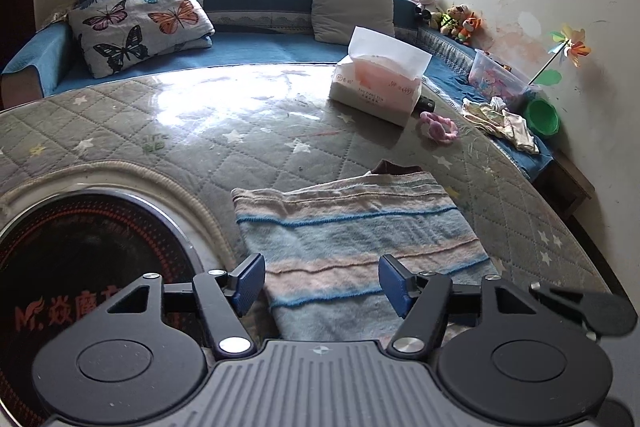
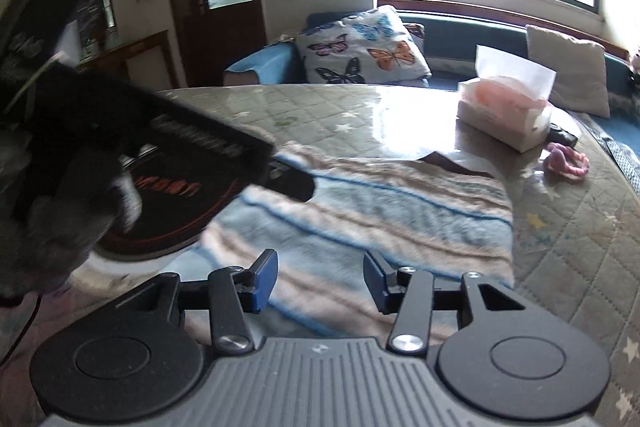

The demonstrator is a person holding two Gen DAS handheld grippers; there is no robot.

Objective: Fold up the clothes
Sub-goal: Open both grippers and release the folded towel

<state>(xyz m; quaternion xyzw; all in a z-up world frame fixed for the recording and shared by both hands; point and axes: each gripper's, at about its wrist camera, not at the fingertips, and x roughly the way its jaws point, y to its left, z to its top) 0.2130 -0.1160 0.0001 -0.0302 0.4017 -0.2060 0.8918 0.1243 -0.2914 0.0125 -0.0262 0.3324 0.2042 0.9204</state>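
Living room, round table under a quilted star-print cover (image 1: 120,131), glossy with window glare. Nearest: left gripper (image 1: 322,285), jaws apart, nothing between the pads, hovering over the near edge of the folded striped garment (image 1: 352,239). Right gripper (image 2: 320,281) likewise parted and empty, above the same garment (image 2: 384,219), blurred from motion. Garment lying flat directly ahead of both, stripes and long axis running across the view; brown inner piece poking out at the far edge. Both about equally near; left looks squarer to the near hem. Round black induction cooktop (image 1: 80,259) touching-close on the garment's left. In the right view a dark blurred device, probably the other gripper, covering the garment's left corner. Further: tissue box (image 1: 376,87), pink scrunchie (image 1: 438,127), then sofa with butterfly cushion (image 1: 140,19). Fold count under the top layer hidden.
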